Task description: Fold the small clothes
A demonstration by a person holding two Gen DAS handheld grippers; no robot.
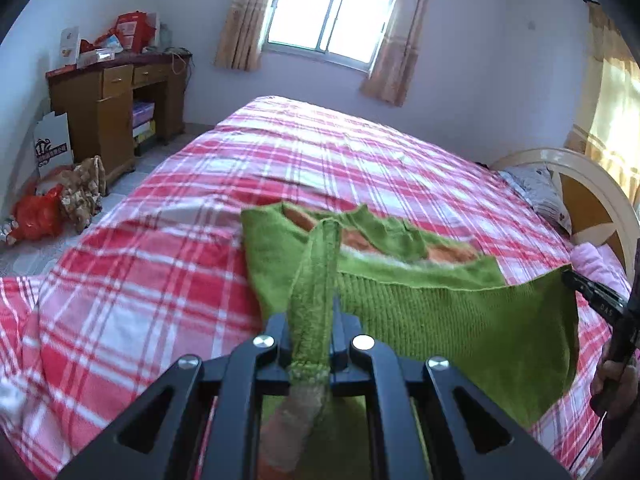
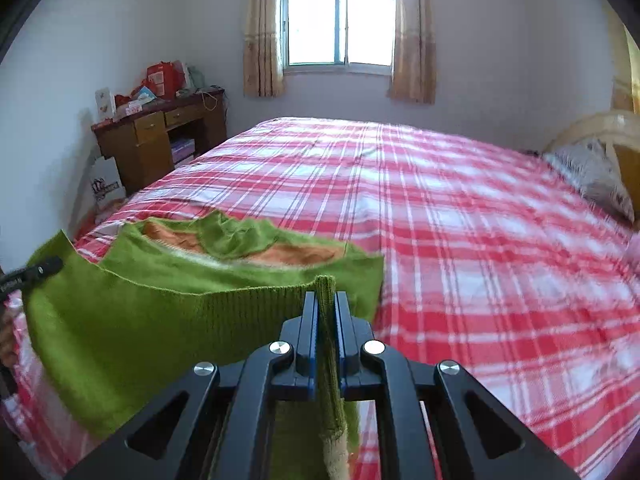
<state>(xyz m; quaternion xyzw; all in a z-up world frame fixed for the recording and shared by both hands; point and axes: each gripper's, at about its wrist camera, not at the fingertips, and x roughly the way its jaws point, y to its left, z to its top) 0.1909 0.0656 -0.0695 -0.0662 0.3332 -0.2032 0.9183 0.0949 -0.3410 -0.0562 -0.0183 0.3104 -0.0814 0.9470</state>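
A small green knitted garment (image 1: 460,312) with an orange lining hangs stretched between my two grippers above the red plaid bed (image 1: 360,168). My left gripper (image 1: 312,320) is shut on one corner of its ribbed hem. My right gripper (image 2: 327,312) is shut on the other hem corner of the garment (image 2: 132,320). The right gripper also shows at the right edge of the left wrist view (image 1: 592,292), and the left gripper shows at the left edge of the right wrist view (image 2: 36,274). The garment's far part droops toward the bed.
The bed (image 2: 460,220) fills most of both views. A wooden desk (image 1: 112,104) with clutter stands at the far left wall, with bags (image 1: 44,208) on the floor. A pillow (image 1: 536,188) and headboard (image 1: 592,200) are at the right. A curtained window (image 2: 340,24) is behind.
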